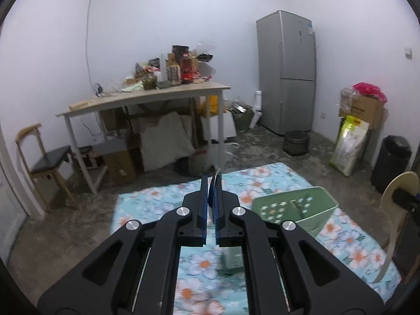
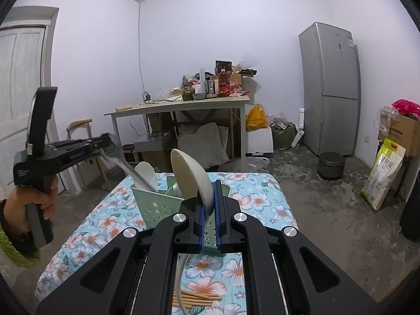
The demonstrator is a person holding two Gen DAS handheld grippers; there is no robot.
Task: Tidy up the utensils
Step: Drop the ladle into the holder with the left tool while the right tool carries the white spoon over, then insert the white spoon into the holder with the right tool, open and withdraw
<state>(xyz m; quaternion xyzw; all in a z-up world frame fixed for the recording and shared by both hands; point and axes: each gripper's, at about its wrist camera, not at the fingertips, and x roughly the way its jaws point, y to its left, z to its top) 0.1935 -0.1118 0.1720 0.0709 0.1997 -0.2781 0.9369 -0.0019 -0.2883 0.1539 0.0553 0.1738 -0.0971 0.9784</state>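
A green perforated utensil holder (image 2: pixel 157 204) stands on the floral tablecloth (image 2: pixel 252 194); it also shows in the left wrist view (image 1: pixel 294 207). My right gripper (image 2: pixel 208 204) is shut on a cream plastic spoon (image 2: pixel 189 173), bowl up, just in front of the holder. My left gripper (image 1: pixel 212 181) is shut on a metal spoon (image 1: pixel 216 176); in the right wrist view the left gripper (image 2: pixel 105 144) holds that metal spoon (image 2: pixel 123 162) slanting down into the holder. Another cream spoon (image 2: pixel 147 173) stands in the holder. Wooden chopsticks (image 2: pixel 197 298) lie on the cloth below my right gripper.
A wooden table (image 2: pixel 181 105) piled with food items stands at the back wall, with a chair (image 2: pixel 78 131) to its left. A grey fridge (image 2: pixel 330 89), rice cooker (image 2: pixel 330 165), rice bag (image 2: pixel 383 176) and boxes stand to the right.
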